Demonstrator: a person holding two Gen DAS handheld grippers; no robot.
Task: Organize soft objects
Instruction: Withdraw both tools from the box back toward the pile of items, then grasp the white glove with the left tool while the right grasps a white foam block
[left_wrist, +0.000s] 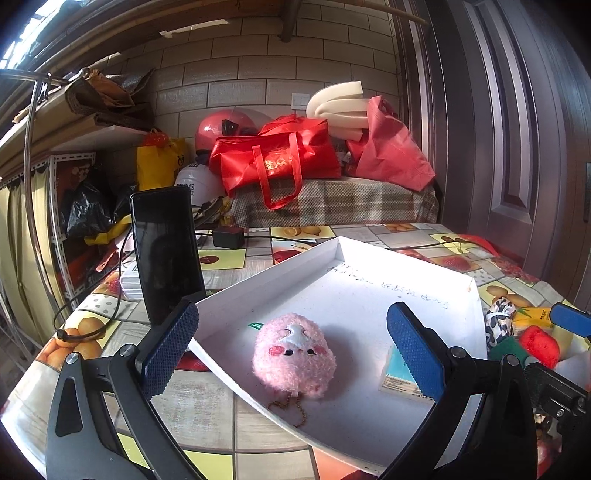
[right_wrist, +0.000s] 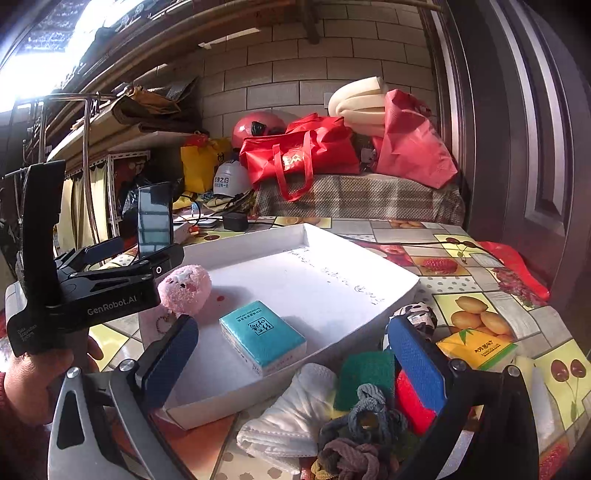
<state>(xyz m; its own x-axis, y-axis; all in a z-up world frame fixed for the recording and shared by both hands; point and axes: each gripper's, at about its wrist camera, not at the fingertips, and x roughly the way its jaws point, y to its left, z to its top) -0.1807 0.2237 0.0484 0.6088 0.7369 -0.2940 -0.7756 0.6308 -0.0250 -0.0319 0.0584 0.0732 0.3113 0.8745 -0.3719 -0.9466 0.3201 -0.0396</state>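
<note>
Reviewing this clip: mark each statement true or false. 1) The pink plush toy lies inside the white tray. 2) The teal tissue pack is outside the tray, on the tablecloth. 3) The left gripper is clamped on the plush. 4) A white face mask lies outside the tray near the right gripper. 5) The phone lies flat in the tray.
1) True: the pink plush toy lies inside the white tray.
2) False: the teal tissue pack is inside the tray.
3) False: the left gripper is open, its pads apart from the plush.
4) True: the white face mask lies on the tablecloth by the open right gripper.
5) False: the phone stands upright beside the tray.
</note>
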